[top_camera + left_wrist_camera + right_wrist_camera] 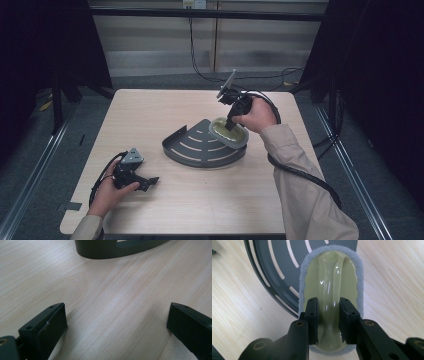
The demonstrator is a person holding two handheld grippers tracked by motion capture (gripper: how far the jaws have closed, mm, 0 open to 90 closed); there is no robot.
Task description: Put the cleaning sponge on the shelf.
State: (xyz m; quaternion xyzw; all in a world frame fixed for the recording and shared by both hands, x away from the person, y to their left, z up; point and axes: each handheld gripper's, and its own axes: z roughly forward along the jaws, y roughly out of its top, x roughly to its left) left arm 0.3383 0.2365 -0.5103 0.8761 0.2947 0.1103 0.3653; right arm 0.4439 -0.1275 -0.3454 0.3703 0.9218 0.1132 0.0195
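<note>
An oval scrubbing pad (329, 272) with a pale green plastic top, a raised handle and a grey-blue fuzzy rim lies on the right end of a dark grey quarter-round slotted rack (200, 145). My right gripper (328, 315) is shut on the pad's handle, one jaw on either side of it; in the high view the right gripper (230, 123) points down onto the scrubbing pad (229, 132). My left gripper (148, 182) rests low at the table's front left, open, with bare wood between its jaws. The left gripper (116, 320) faces the rack's curved wall (105, 251).
The slotted rack (269, 272) sits mid-table on a light wooden table (150, 110). Cables (300, 175) trail from the right gripper along the sleeve. Dark frame posts and curtains stand around the table, and metal rails run along the floor on both sides.
</note>
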